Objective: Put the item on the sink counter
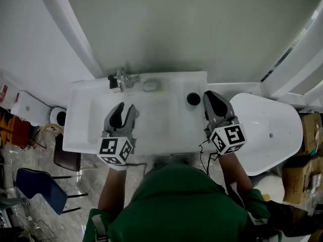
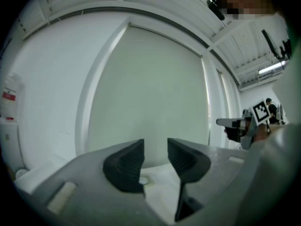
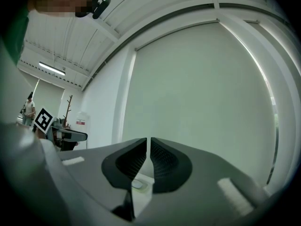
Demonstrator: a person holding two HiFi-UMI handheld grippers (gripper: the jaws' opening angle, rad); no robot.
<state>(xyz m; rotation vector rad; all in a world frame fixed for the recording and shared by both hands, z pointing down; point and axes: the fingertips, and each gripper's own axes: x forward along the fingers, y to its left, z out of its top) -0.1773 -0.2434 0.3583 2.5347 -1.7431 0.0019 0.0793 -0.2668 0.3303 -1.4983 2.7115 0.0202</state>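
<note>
Pale oval item [image 1: 150, 86] lies on the back ledge of the white sink counter [image 1: 166, 122], upper centre of the head view, just right of the faucet [image 1: 123, 78]. Left gripper [image 1: 126, 108] is held over the basin at centre left, forearm coming up from the bottom edge, jaws drawn in to a narrow gap with nothing between. Right gripper [image 1: 212, 96] sits at the counter's right edge beside a black round object [image 1: 193, 99], jaws pressed together, empty.
</note>
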